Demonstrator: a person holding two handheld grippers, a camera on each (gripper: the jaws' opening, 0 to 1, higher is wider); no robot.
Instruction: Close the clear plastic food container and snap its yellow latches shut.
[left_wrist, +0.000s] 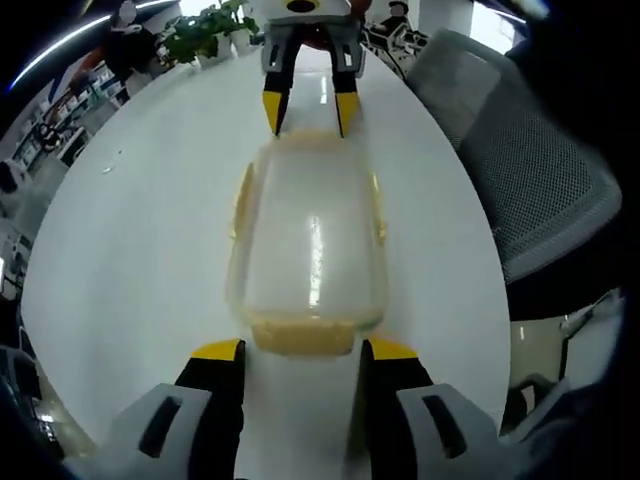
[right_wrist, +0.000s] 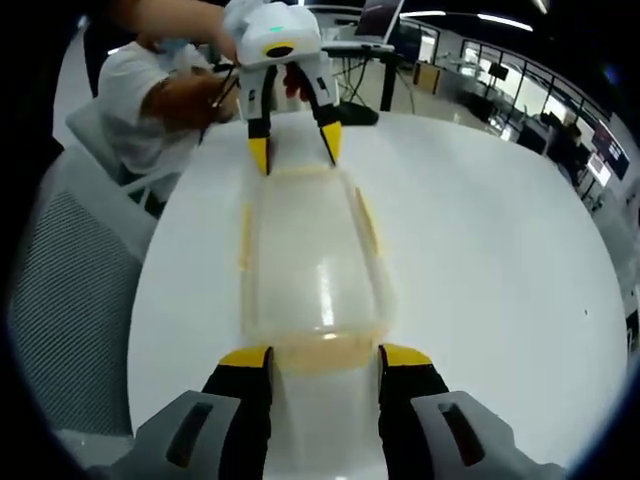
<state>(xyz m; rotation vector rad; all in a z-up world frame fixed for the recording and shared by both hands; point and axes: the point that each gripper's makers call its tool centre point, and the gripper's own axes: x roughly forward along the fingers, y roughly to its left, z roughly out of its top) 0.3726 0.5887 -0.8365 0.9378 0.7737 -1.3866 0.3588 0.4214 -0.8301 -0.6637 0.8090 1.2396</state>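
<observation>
A clear plastic container (left_wrist: 310, 240) with its lid lying on top sits on the white round table (left_wrist: 140, 230). Yellow latches show along its long sides (left_wrist: 243, 200) and at the near end (left_wrist: 303, 335). My left gripper (left_wrist: 305, 350) is open, its yellow-tipped jaws flanking that near end latch. At the far end stands the right gripper (left_wrist: 309, 110), facing me. In the right gripper view the container (right_wrist: 310, 270) runs away from my open right gripper (right_wrist: 325, 356), whose jaws straddle its near yellow end (right_wrist: 322, 355). The left gripper (right_wrist: 294, 147) stands open at the far end.
A grey mesh chair (left_wrist: 520, 170) stands close to the table edge, and shows as the chair (right_wrist: 80, 300) in the right gripper view. A person in a white shirt (right_wrist: 140, 90) holds the left gripper. Potted plants (left_wrist: 205, 35) stand on the far side of the table.
</observation>
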